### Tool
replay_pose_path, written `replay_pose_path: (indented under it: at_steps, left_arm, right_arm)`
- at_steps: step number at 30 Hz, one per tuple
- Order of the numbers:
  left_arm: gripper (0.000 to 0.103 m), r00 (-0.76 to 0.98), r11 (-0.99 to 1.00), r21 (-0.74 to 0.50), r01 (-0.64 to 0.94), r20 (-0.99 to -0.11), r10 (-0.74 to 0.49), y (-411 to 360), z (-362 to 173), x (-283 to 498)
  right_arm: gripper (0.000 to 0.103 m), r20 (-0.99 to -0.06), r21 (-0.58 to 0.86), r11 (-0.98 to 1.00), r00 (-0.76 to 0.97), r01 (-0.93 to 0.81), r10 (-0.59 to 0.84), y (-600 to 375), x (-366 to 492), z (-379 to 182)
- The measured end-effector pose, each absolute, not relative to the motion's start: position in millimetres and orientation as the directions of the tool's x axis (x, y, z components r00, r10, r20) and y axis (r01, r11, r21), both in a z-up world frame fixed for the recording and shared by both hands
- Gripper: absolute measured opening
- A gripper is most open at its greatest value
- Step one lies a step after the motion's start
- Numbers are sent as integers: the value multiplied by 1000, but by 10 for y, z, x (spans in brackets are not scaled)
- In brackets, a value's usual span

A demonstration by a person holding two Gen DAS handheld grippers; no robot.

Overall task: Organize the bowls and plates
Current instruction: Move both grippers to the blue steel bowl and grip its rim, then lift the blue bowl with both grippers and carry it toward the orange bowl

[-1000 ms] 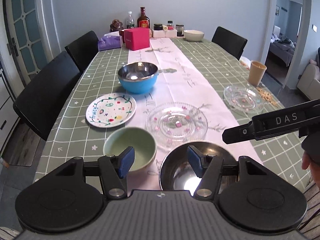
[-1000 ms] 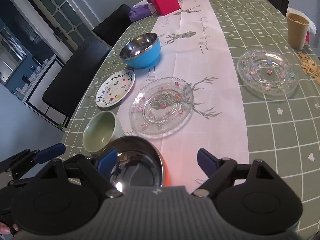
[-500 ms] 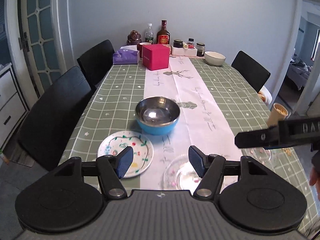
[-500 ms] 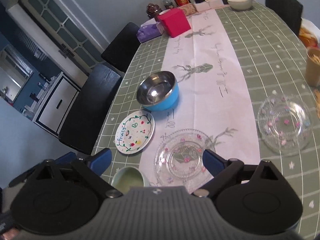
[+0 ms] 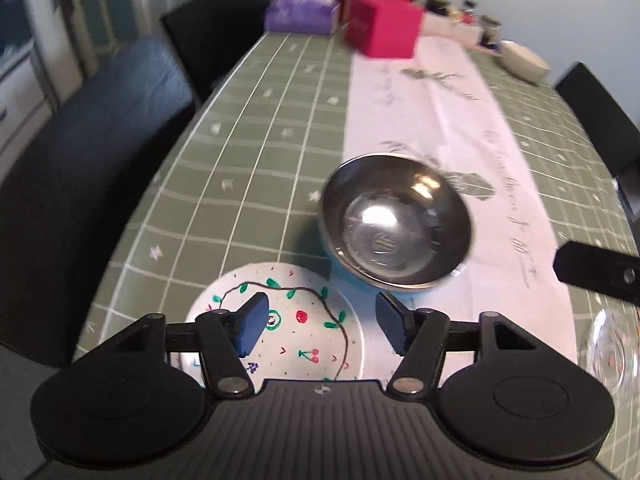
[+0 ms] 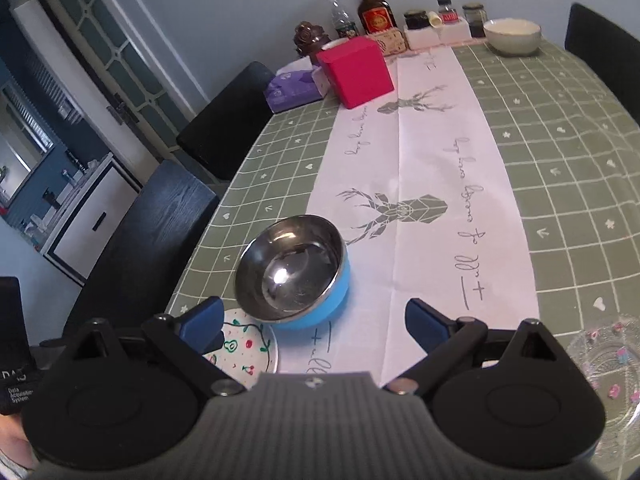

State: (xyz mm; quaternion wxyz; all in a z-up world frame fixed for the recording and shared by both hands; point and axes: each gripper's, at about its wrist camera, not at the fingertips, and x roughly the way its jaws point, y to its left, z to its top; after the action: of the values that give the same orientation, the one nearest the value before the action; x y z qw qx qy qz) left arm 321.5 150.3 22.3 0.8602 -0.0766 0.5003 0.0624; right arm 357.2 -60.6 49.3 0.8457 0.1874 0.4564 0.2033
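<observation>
A blue bowl with a steel inside [image 5: 396, 236] sits on the white runner; it also shows in the right wrist view [image 6: 294, 272]. A white painted plate [image 5: 296, 336] lies just in front of it, under my left gripper [image 5: 318, 330], which is open and empty above the plate. My right gripper [image 6: 314, 326] is open and empty, hovering near the blue bowl and over the plate [image 6: 250, 350]. A clear glass plate [image 6: 608, 360] lies at the right; its edge also shows in the left wrist view [image 5: 616, 344]. A white bowl [image 6: 512, 36] stands at the far end.
A pink box [image 6: 356, 72], a purple tissue box [image 6: 294, 90], bottles [image 6: 374, 6] and jars [image 6: 444, 16] crowd the table's far end. Black chairs [image 6: 160, 232] line the left side; another chair [image 6: 604, 64] stands far right. The right gripper's body [image 5: 596, 272] shows in the left view.
Both grippers have moved forward and lower over the table, from the near bowls to the painted plate and blue bowl. The near green and steel bowls have left view. Both stay open.
</observation>
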Motion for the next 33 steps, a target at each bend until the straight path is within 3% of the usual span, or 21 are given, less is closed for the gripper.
replay_pose_path:
  at_steps: [2,13,15,17,21,25,30,33]
  left_arm:
    - [62,463,973,-96,-209,-886,12,1596,102,3339]
    - [57,432,969,-131,-210,-901,-28,1687,-32,3611]
    - [57,448,978,-125,-170,-893,-36,1628,24,3564]
    - [58,490,988,-108,-112,-871,-40,1551,90,3545]
    - [63,535,987,-141,-83,-841,-75,1493,144,3578]
    - [67,548,973,-197,-117,-830,-102,1528,117,3661]
    - [67,497,971,-131,-202,-868,-14,1565,-81,3795]
    - [55,451,970,-101,-220,-892,10,1558,-183,3870]
  right_arm:
    - [85,-697,524,835,480,-166,533,-542,3747,352]
    - [66,-714,529,838,464,-132,524,-330,4242,-161]
    - [60,-710,540,831,459,-131,534,-317,4290,-220]
    - [43,-714,542,831,452,-127,535,-303,4342,-275]
    - [25,-720,549,830,450,-95,528,-310,4401,-378]
    - [21,-696,569,816,469,-100,543,-340,4386,-413]
    - [18,-690,581,808,467,-98,553,-366,4370,-422]
    - [18,-689,570,812,465,-126,556,-351,4344,-401]
